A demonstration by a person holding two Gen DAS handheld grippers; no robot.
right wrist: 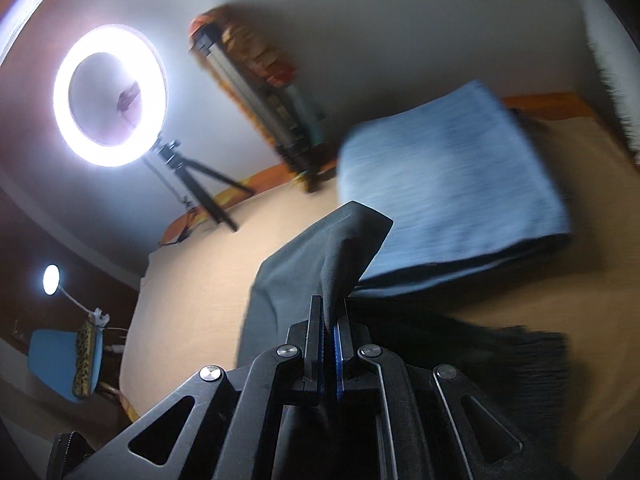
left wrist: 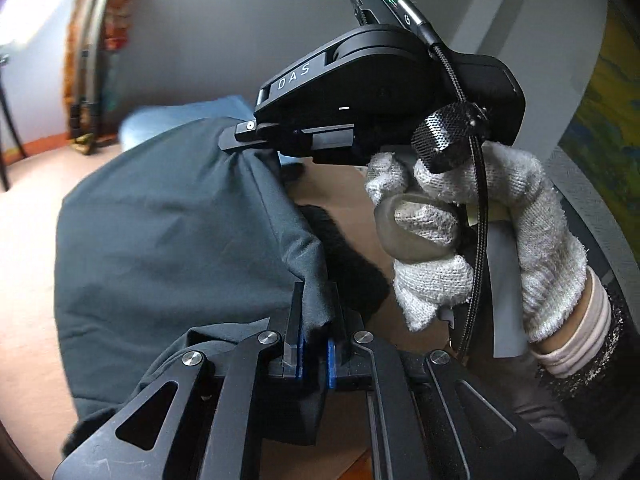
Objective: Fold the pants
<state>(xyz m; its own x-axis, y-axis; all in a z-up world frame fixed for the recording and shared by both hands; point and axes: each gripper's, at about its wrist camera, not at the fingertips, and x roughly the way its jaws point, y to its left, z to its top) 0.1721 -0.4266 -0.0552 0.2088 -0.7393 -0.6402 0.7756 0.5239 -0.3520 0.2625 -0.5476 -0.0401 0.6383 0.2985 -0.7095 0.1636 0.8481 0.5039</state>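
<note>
Above the tan bed [right wrist: 560, 208], dark grey pants [left wrist: 168, 232] hang between both tools: left tool [left wrist: 314, 334] pinches one edge, right tool [right wrist: 329, 330] pinches a corner, near a folded blue cloth [right wrist: 448, 184] toward the bed's far edge.

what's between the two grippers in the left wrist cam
In the left wrist view, a taut span of the dark grey pants runs from the left gripper, clamped on one edge, to the right gripper, pinching another.
</note>
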